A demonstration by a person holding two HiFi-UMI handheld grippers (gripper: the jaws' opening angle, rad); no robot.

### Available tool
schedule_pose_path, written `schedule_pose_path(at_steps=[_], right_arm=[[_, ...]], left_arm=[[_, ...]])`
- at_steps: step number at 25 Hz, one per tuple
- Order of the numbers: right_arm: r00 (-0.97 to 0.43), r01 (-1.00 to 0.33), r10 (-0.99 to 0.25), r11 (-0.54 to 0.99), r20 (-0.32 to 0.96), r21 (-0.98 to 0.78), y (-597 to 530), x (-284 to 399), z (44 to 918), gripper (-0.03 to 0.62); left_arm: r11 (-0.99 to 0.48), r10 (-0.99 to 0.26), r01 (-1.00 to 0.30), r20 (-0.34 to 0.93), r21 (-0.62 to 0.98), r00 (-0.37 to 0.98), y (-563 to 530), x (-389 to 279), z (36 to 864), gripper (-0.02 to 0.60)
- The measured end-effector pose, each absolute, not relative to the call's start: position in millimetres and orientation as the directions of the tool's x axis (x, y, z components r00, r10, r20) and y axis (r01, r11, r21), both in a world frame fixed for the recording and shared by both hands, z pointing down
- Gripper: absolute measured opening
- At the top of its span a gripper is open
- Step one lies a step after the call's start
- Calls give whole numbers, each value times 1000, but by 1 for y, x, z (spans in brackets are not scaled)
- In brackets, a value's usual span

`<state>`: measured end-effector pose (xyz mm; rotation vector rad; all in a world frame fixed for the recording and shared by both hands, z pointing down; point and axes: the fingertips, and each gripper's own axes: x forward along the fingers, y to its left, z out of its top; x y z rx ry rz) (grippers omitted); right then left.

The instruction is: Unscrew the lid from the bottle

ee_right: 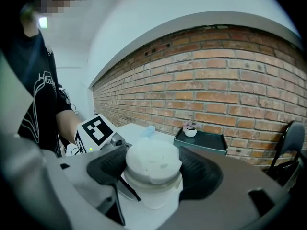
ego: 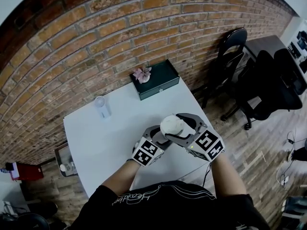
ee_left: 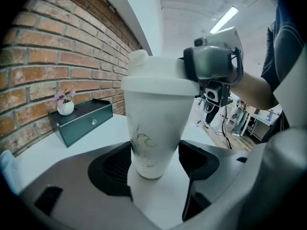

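While the lid (ee_right: 152, 158) sat on the bottle (ee_left: 152, 123) at frame centre, the left gripper (ee_left: 154, 161) clamped its body and the right gripper (ee_right: 152, 170) clasped the lid; unscrewing appeared outstanding.

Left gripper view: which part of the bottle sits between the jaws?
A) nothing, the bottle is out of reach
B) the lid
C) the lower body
C: the left gripper clamps the bottle low on its body, near the base, while the lid sits higher up, in the right gripper.

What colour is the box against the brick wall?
Dark green; the box shows best in the left gripper view.
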<state>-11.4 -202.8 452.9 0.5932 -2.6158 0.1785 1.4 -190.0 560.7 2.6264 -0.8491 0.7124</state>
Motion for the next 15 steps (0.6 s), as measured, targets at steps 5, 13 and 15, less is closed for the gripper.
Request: schedule_pose_path(at_steps=[5, 13, 15], right_arm=[[-817, -398, -354, 917, 455, -3, -200, -11, 453, 337], [-861, -261, -229, 965, 454, -8, -196, -10, 452, 336], [-865, -234, -208, 972, 457, -1, -194, -10, 452, 336]], left_arm=[[-793, -456, -599, 543, 110, 705, -188, 1, 563, 327], [-820, -425, -562, 539, 110, 727, -187, 3, 563, 327], [-835, -410, -541, 538, 105, 737, -186, 4, 560, 327]])
